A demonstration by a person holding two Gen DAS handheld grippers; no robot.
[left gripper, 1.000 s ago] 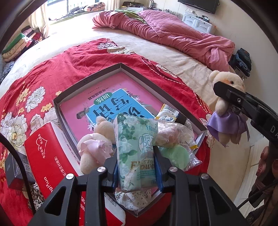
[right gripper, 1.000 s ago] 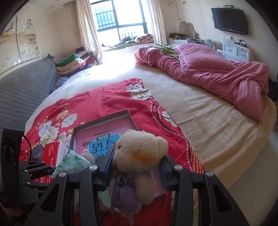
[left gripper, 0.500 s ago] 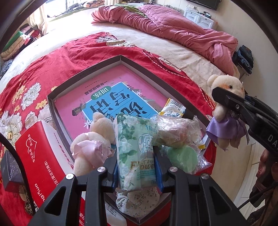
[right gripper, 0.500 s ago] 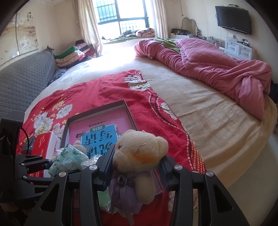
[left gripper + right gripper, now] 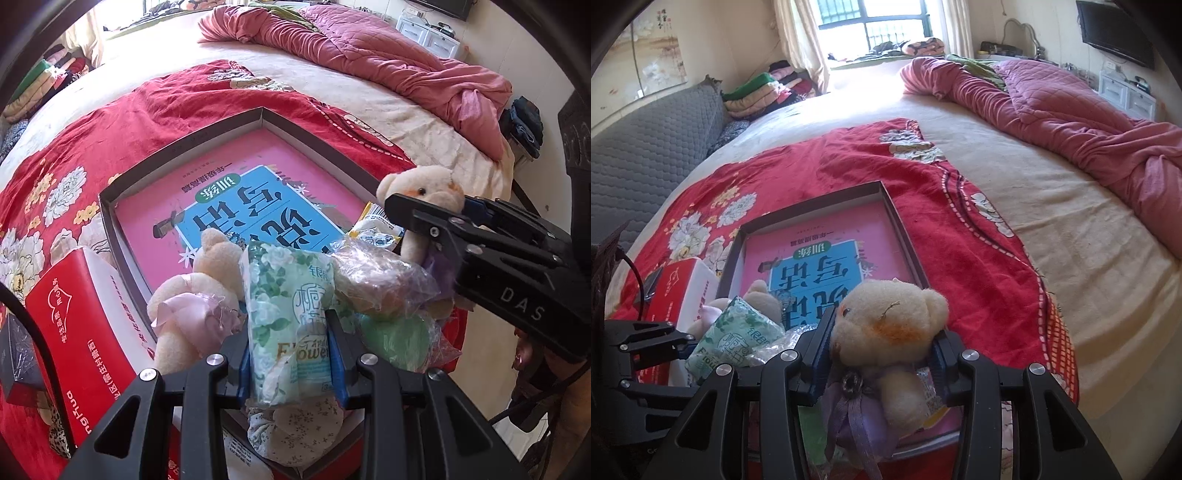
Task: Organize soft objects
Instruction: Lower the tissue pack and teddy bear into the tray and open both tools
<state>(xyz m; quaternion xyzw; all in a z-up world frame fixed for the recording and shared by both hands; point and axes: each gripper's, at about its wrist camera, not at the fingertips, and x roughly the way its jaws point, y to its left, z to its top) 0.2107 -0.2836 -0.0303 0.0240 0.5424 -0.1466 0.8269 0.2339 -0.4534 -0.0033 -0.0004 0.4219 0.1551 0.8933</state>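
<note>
My left gripper (image 5: 290, 350) is shut on a green floral tissue pack (image 5: 288, 314), held over the near end of a shallow dark box (image 5: 184, 144) that holds a pink and blue book (image 5: 236, 206). A cream bear with a pink bow (image 5: 192, 306), bagged soft items (image 5: 384, 280) and a floral pouch (image 5: 295, 428) lie in the box's near end. My right gripper (image 5: 882, 354) is shut on a cream bear in a purple dress (image 5: 886, 332), over the box's near right corner; it also shows in the left wrist view (image 5: 424, 192).
The box sits on a red floral cloth (image 5: 812, 173) on a beige bed (image 5: 1052, 192). A red and white tissue box (image 5: 77, 325) stands left of it. A pink quilt (image 5: 1052, 99) lies bunched at the far right. The bed's edge is close on the right.
Both grippers have moved forward over the box with their loads. The bear in the right gripper has come in from beside the bed edge to the box's right corner.
</note>
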